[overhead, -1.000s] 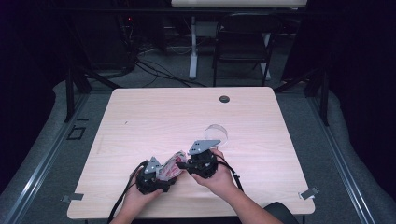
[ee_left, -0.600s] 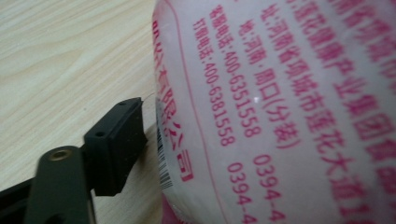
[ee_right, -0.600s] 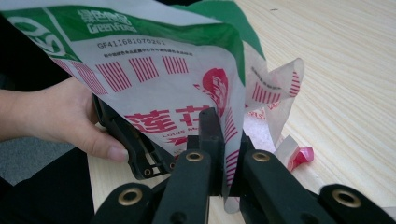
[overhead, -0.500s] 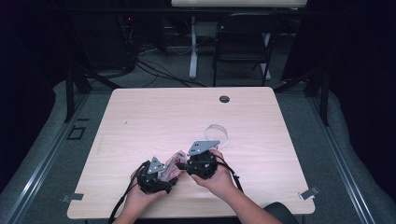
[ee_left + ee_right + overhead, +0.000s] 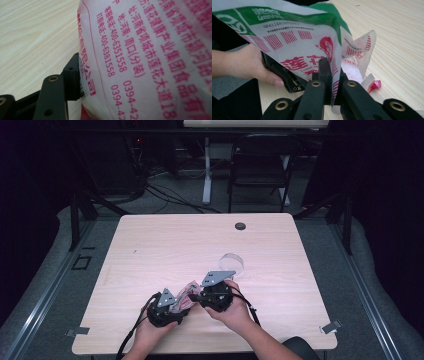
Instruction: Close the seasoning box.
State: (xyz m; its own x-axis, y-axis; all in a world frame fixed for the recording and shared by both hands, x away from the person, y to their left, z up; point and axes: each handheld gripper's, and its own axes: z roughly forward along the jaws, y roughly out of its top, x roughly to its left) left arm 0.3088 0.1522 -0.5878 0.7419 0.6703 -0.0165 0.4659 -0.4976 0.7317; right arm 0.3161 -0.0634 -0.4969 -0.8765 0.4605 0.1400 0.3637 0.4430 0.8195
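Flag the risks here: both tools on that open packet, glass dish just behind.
1. The right tool pinches only a thin wall of the opened printed packet; the film may tear or slip.
2. White granules show inside the torn mouth; tilting could spill them on the table.
3. The glass dish sits close behind the right tool; a jerk might knock it.

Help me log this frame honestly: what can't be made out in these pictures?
- Left gripper view: the bag sits against the lens; one jaw is hidden behind it, so the left tongs' state is unclear.
- High view: bag is too small between the left tongs and right tongs to read.
- Right gripper view: right tongs pinch the bag's edge; its contents are hidden by the film.
- High view: clear round object is too faint to identify.
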